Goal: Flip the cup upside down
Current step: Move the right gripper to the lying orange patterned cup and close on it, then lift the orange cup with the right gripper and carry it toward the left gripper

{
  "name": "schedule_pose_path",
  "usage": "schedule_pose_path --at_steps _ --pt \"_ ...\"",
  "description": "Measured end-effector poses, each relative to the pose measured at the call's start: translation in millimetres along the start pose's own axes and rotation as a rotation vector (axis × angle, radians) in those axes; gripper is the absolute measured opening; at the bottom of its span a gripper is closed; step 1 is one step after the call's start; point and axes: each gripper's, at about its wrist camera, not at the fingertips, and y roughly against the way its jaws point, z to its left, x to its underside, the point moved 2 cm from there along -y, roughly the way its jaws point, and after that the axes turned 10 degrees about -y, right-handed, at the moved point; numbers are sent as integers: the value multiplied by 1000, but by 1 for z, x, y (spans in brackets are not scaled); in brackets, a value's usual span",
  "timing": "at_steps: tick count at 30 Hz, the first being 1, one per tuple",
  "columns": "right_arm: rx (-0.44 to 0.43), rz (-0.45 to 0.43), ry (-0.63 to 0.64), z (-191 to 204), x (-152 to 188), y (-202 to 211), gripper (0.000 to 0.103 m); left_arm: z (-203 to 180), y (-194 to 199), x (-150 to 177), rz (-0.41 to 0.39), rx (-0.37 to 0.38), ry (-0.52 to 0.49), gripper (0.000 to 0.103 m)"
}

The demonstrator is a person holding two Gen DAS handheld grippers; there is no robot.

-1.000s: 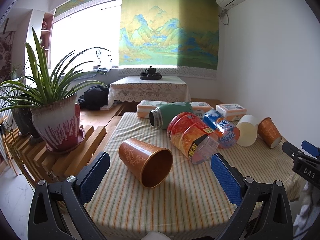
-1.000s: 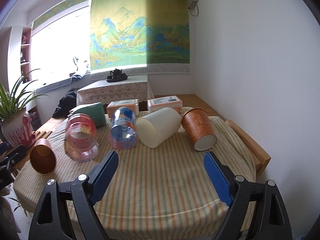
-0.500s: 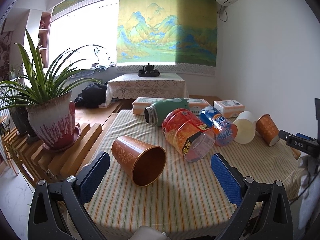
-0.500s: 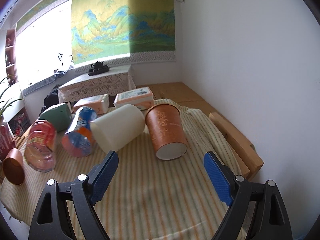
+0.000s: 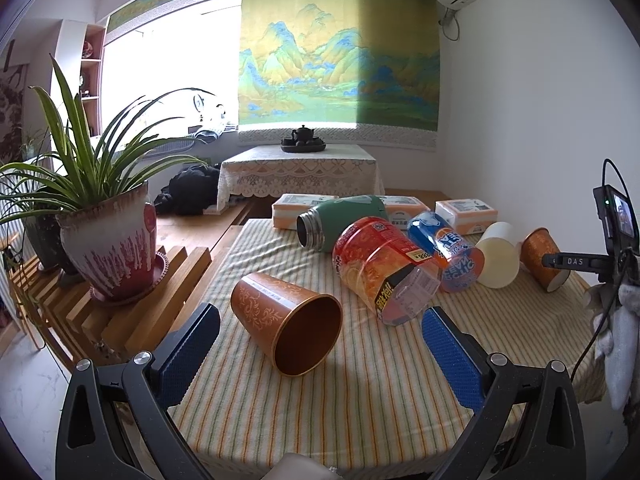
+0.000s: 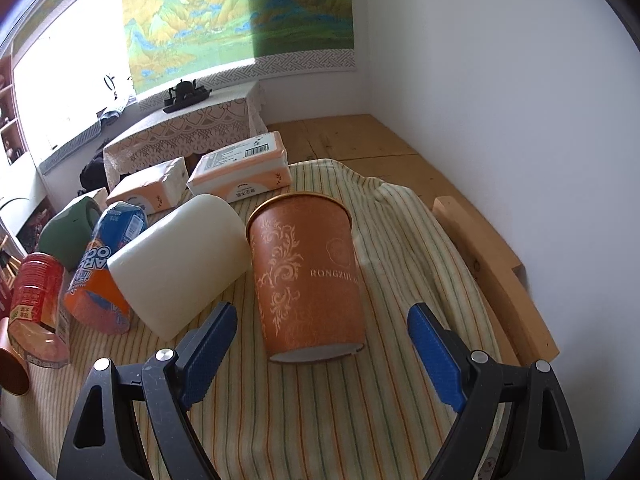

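On the striped cloth: the orange paper cup lies on its side, white bottom toward the right gripper, rim pointing away.
Which cup: my guess is this one, since it sits between the 2 blue pads.
Right gripper: wide open, holding nothing, pads on each side of the cup's bottom end and not touching it.
Why held so: I think the wide gap lets the pads slide past the cup's sides for a squeeze.
Left gripper: open and holding nothing, facing a brown cup that lies with its mouth toward it.
Close neighbor: a white cup lies touching or almost touching the orange cup's left side.
Tight spot: the left pad has little room there and could bump the white cup.
Open room: bare cloth on the cup's right, and more in front of it.
Edge: a wooden rail runs past the cloth on the right, so a rolling cup might stop there.
Farther off: a blue tub, a red tub and tissue packs behind.
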Motion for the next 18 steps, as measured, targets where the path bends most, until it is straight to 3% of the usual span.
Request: schedule_pose_path --at_steps 10,12,14,18 --pt "20 95 48 8 -9 -25 83 3 -3 0 6 -4 -7 102" --pt "15 112 52 10 -6 -26 75 5 -3 -1 5 -6 -1 102" --pt "17 140 60 11 -3 -29 59 5 -2 -1 4 -6 -1 102" --pt "17 141 51 8 0 -27 55 7 -2 0 5 2 0 102"
